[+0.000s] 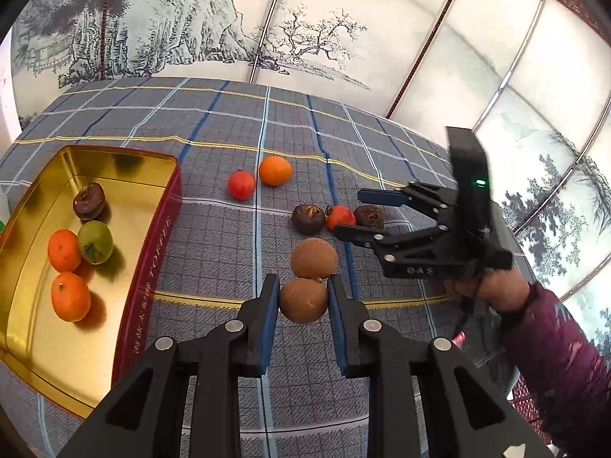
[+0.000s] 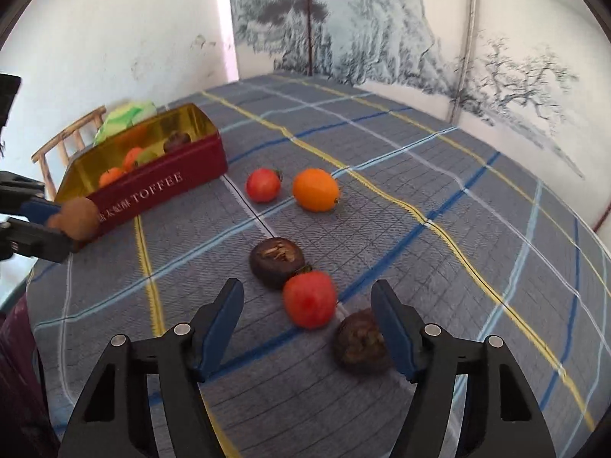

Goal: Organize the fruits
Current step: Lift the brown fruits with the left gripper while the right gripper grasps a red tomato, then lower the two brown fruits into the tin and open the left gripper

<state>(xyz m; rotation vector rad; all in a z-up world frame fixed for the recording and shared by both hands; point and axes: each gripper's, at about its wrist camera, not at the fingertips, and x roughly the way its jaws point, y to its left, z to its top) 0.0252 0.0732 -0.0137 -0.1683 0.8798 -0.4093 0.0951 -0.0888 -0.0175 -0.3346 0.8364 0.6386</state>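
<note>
1. Firmly pinched between the blue pads of the left gripper (image 1: pixel 303 301) is a round brown fruit (image 1: pixel 303 300), which in the right wrist view hangs just in front of the tin's red side.
2. Just beyond it in the left wrist view lies a second brown fruit (image 1: pixel 314 258) on the checked cloth (image 1: pixel 214 236); whether the two touch cannot be told.
3. Farther out sits a row of three: a dark wrinkled fruit (image 2: pixel 277 262), a red fruit (image 2: pixel 310 299) touching it, and another dark fruit (image 2: pixel 361 343).
4. The right gripper (image 2: pixel 307 328) hangs over this row with its jaws spread; the red fruit lies between them untouched, while the nearer dark fruit sits right against the right-hand finger (image 2: pixel 393 328).
5. Beyond the row, a red tomato-like fruit (image 2: pixel 262 185) and an orange fruit (image 2: pixel 315 189) lie side by side, slightly apart.
6. The gold-lined red tin (image 1: pixel 152 252), marked TOFFEE, stands at the left and holds two orange fruits, one green and one dark.
7. A maroon sleeve (image 1: pixel 553 347) carries the right gripper.
</note>
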